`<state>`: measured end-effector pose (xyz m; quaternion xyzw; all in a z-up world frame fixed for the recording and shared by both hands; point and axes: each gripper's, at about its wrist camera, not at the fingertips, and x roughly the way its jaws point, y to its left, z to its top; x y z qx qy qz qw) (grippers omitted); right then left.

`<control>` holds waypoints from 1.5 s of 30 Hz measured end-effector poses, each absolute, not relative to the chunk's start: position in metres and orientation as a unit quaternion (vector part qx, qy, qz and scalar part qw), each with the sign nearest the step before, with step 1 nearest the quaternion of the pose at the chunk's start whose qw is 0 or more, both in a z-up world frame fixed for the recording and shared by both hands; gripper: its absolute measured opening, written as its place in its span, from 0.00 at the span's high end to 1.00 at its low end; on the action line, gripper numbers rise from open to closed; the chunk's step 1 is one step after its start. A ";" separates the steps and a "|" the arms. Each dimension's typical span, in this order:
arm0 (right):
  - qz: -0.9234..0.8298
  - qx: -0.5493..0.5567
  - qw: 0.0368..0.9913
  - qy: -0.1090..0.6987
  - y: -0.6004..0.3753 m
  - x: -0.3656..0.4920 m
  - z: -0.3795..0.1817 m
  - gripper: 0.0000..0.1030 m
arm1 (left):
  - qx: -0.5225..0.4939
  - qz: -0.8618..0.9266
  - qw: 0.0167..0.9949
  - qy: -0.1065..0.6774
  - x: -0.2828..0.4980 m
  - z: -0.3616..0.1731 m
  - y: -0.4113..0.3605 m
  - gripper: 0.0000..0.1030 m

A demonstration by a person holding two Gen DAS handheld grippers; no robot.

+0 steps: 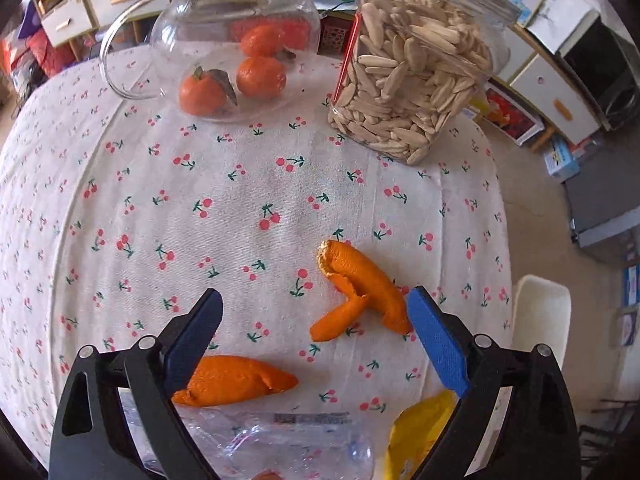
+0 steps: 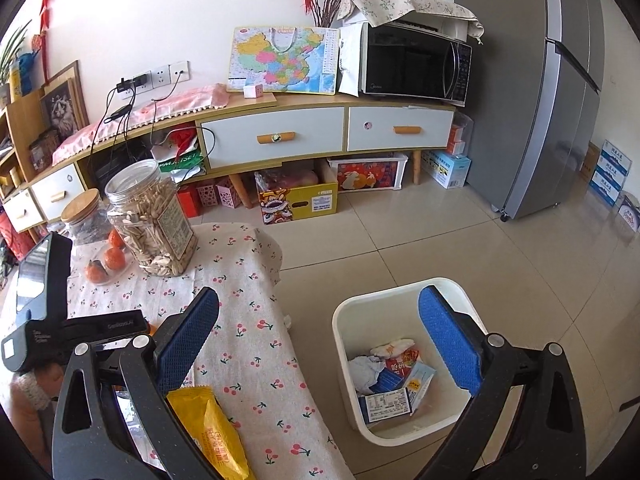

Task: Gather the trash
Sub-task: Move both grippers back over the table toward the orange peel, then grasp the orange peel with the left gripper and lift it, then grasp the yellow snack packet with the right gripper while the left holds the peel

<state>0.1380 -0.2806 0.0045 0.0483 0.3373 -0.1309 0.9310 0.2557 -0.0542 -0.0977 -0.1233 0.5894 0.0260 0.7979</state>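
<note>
In the left wrist view my left gripper (image 1: 316, 300) is open above the cherry-print tablecloth (image 1: 160, 200). A curled orange peel (image 1: 360, 292) lies just inside its right finger. A second peel (image 1: 236, 380) lies by its left finger. A crumpled clear plastic bottle (image 1: 280, 444) and a yellow snack wrapper (image 1: 416, 436) lie near the front edge. In the right wrist view my right gripper (image 2: 320, 304) is open and empty, over the table edge and the white trash bin (image 2: 344, 320) holding wrappers. The yellow wrapper (image 2: 216, 432) lies below its left finger.
A glass teapot (image 1: 236, 40) holding three mandarins and a clear jar of seeds (image 1: 416, 72) stand at the table's far side. The left gripper's body (image 2: 60, 320) shows at left in the right wrist view. A low cabinet, boxes and a fridge (image 2: 560, 80) stand beyond the tiled floor.
</note>
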 end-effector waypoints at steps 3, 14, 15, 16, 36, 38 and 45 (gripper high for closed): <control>-0.130 0.053 0.928 0.345 -0.285 0.140 0.002 0.07 | -0.142 0.034 0.786 0.600 0.264 -0.113 -0.064 0.31; -0.082 0.046 0.921 0.379 -0.269 0.149 -0.011 0.07 | -0.079 -0.008 0.822 0.563 0.239 -0.083 -0.050 0.77; -0.068 0.042 0.918 0.388 -0.263 0.150 -0.014 0.07 | -0.079 -0.013 0.827 0.556 0.232 -0.075 -0.043 0.77; -0.055 0.041 0.916 0.396 -0.257 0.151 -0.017 0.07 | -0.077 -0.017 0.833 0.548 0.224 -0.067 -0.035 0.77; 0.064 -0.065 0.808 0.583 -0.177 0.148 -0.121 0.07 | -0.081 -0.045 0.878 0.469 0.127 -0.039 0.035 0.77; 0.069 -0.057 0.804 0.588 -0.177 0.149 -0.127 0.15 | -0.082 -0.047 0.880 0.466 0.129 -0.039 0.036 0.77; 0.081 -0.053 0.827 0.554 -0.180 0.148 -0.108 0.69 | -0.095 -0.043 0.877 0.470 0.134 -0.046 0.041 0.77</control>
